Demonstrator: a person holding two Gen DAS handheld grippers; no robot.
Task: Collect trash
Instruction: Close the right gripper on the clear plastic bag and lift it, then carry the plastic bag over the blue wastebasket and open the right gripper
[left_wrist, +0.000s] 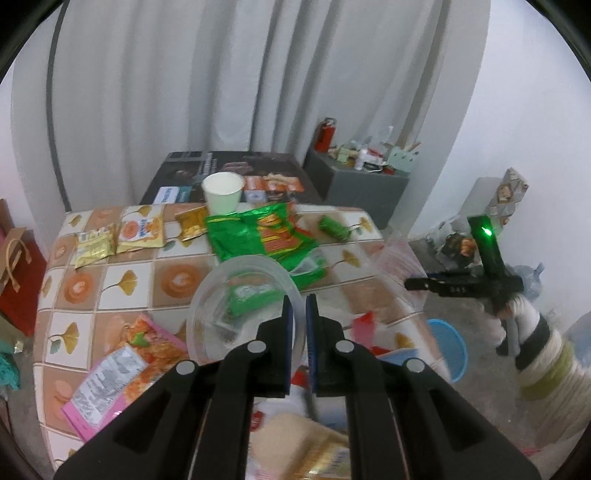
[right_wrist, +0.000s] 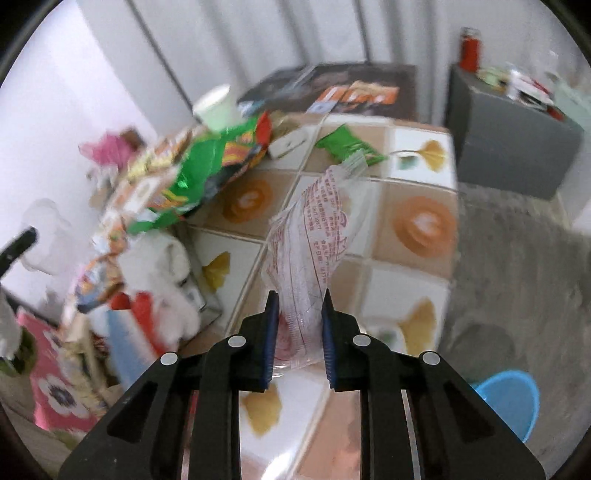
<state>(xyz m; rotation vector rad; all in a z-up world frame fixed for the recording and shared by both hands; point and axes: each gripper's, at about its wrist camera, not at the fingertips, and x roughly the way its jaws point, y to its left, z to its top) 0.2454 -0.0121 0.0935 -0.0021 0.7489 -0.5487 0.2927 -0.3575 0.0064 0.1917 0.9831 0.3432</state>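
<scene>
In the left wrist view my left gripper (left_wrist: 298, 301) is shut on the near rim of a clear plastic bowl (left_wrist: 221, 325), held over the table. A green wrapper (left_wrist: 251, 297) lies inside it. In the right wrist view my right gripper (right_wrist: 300, 295) is shut on the lower end of a clear plastic bag with red print (right_wrist: 314, 236). The bag stands up from the jaws above the tiled tablecloth (right_wrist: 421, 225). From the left wrist view the right gripper (left_wrist: 415, 284) shows beyond the table's right edge, held by a hand in a striped sleeve (left_wrist: 546, 354).
On the table lie a big green snack bag (left_wrist: 266, 236), a small green wrapper (left_wrist: 334, 229), yellow packets (left_wrist: 140, 232), a paper cup (left_wrist: 223, 192) and a pink-orange packet (left_wrist: 122, 369). A blue bin (right_wrist: 506, 402) stands on the floor by the table. A grey box (right_wrist: 509, 144) stands behind.
</scene>
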